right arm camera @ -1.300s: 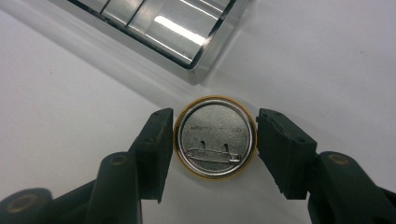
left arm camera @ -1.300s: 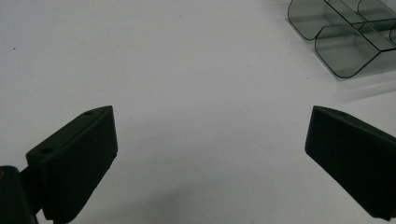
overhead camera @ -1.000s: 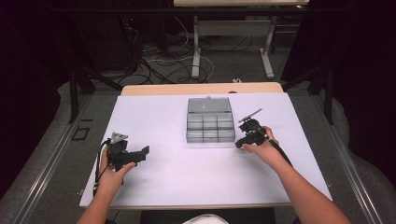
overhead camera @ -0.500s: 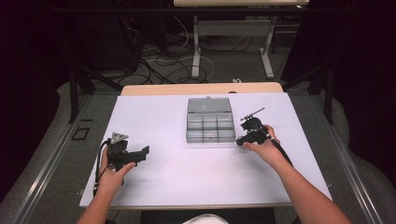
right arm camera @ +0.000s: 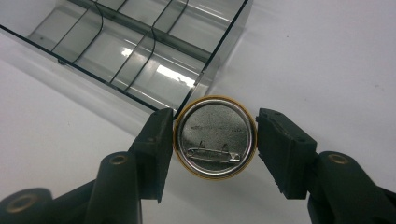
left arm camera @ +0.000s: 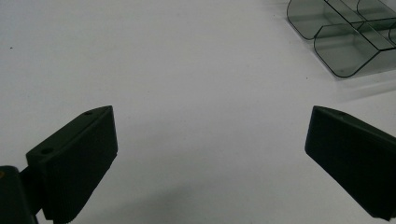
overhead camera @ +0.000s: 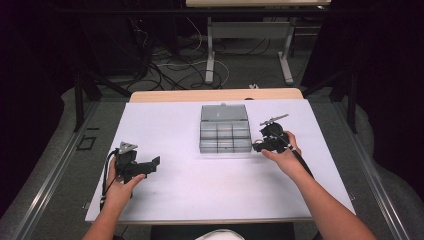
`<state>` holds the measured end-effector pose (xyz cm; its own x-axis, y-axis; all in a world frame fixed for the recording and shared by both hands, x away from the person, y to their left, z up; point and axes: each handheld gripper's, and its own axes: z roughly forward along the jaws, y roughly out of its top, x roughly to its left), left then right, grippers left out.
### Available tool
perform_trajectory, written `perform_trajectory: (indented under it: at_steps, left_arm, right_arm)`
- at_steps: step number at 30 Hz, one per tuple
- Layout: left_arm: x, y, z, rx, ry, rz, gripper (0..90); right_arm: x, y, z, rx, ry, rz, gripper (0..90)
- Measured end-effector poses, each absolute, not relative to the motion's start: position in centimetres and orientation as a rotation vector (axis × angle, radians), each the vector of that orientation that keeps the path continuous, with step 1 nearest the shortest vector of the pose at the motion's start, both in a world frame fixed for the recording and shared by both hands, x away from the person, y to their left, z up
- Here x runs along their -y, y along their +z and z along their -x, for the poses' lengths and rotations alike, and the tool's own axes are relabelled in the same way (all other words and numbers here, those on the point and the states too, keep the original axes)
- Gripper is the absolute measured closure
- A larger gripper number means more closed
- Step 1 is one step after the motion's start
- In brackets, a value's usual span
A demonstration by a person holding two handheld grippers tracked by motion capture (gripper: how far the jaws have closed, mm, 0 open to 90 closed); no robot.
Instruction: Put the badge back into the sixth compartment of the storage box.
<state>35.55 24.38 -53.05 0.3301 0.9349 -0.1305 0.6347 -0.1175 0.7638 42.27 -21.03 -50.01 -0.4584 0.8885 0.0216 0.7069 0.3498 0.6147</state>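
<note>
L tool (overhead camera: pixel 152 162) rests on white surface (overhead camera: pixel 190 185), jaws wide apart, nothing btwn. Clear organizer box (overhead camera: pixel 225 131) sits mid-surface. R tool (right arm camera: pixel 210 144) is clamped on pin badge (right arm camera: pixel 215 136) by its rim, just beside box's corner. Badge prob light, stiff, slick metal; edge grip best, avoid the pin.

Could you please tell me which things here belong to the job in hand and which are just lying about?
In the job: pin badge, held in the right tool; clear compartment box.
Lying about: cables on the floor; table legs behind; left tool, open and idle.
</note>
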Motion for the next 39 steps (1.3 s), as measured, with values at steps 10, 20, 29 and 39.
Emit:
perform_trajectory:
  at_steps: [10, 20, 29, 39]
  left_arm:
    - [-24.4, -53.1, -35.5, -1.388, 0.503, -1.840, 2.7]
    - [-24.4, -53.0, -35.5, -1.387, 0.504, -1.843, 2.7]
    - [-24.4, -53.1, -35.6, -1.389, 0.504, -1.841, 2.7]
    - [-24.4, -53.0, -35.6, -1.387, 0.503, -1.844, 2.7]
  right_arm:
    - [21.1, -49.5, -42.1, -2.249, 0.882, -1.387, 46.8]
    - [21.0, -49.2, -42.2, -2.195, 0.951, -1.364, 46.8]
    - [20.4, -49.0, -42.3, -2.170, 0.988, -1.363, 46.8]
    - [19.4, -49.1, -42.6, -2.161, 1.018, -1.354, 46.8]
